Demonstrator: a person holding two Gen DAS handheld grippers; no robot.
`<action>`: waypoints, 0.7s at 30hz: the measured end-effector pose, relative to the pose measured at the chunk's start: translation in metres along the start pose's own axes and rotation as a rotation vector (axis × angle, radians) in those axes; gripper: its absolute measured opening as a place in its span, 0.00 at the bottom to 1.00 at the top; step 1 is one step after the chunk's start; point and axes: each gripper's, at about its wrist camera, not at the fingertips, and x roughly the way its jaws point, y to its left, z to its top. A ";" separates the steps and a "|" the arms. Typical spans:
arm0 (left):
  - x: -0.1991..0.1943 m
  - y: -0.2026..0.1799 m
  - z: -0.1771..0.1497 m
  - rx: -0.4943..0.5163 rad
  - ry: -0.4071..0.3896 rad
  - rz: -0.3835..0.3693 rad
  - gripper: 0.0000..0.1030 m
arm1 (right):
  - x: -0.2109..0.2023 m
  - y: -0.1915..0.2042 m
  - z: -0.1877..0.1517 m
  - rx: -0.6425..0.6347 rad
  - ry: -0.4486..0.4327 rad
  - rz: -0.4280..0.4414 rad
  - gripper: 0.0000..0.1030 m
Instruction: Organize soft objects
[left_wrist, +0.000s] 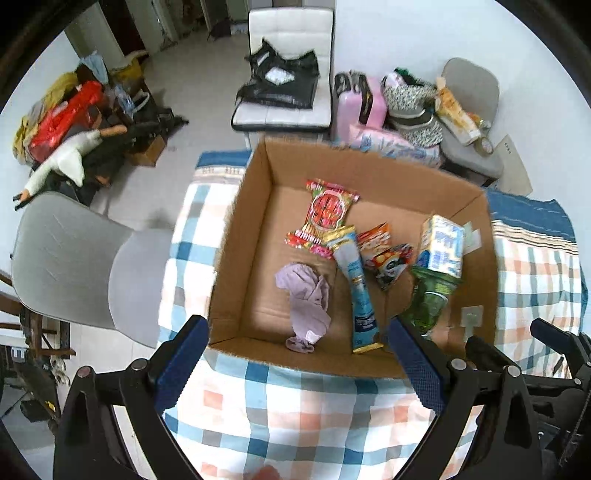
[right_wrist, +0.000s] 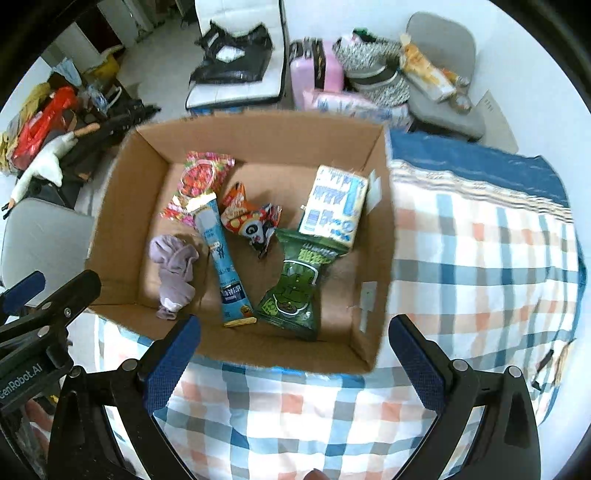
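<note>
An open cardboard box (left_wrist: 243, 236) (right_wrist: 122, 206) sits on a checked blanket (left_wrist: 295, 413) (right_wrist: 480, 258). Inside lie a crumpled lilac cloth (left_wrist: 306, 302) (right_wrist: 173, 269), a long blue packet (left_wrist: 356, 291) (right_wrist: 221, 258), a red snack bag (left_wrist: 325, 214) (right_wrist: 197, 181), an orange panda packet (left_wrist: 388, 254) (right_wrist: 251, 221), a green bag (left_wrist: 428, 299) (right_wrist: 295, 291) and a white-blue pack (left_wrist: 443, 247) (right_wrist: 332, 206). My left gripper (left_wrist: 295, 365) is open and empty at the box's near edge. My right gripper (right_wrist: 295, 365) is open and empty at the near edge too.
A grey chair (left_wrist: 74, 266) (right_wrist: 37, 243) stands left of the blanket. A white chair with a black bag (left_wrist: 284, 81) (right_wrist: 236, 62), a pink suitcase (left_wrist: 358, 99) (right_wrist: 317, 70) and another loaded grey chair (left_wrist: 469, 122) (right_wrist: 443, 74) stand behind. Clutter (left_wrist: 74, 122) lies far left.
</note>
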 end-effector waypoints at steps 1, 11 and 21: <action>-0.010 -0.001 -0.002 0.004 -0.020 0.005 0.96 | -0.009 -0.002 -0.002 0.006 -0.018 -0.002 1.00; -0.100 -0.007 -0.028 0.034 -0.170 -0.007 0.96 | -0.116 -0.017 -0.049 0.051 -0.191 -0.004 1.00; -0.162 -0.011 -0.061 0.053 -0.250 -0.017 0.96 | -0.195 -0.027 -0.090 0.072 -0.320 -0.005 1.00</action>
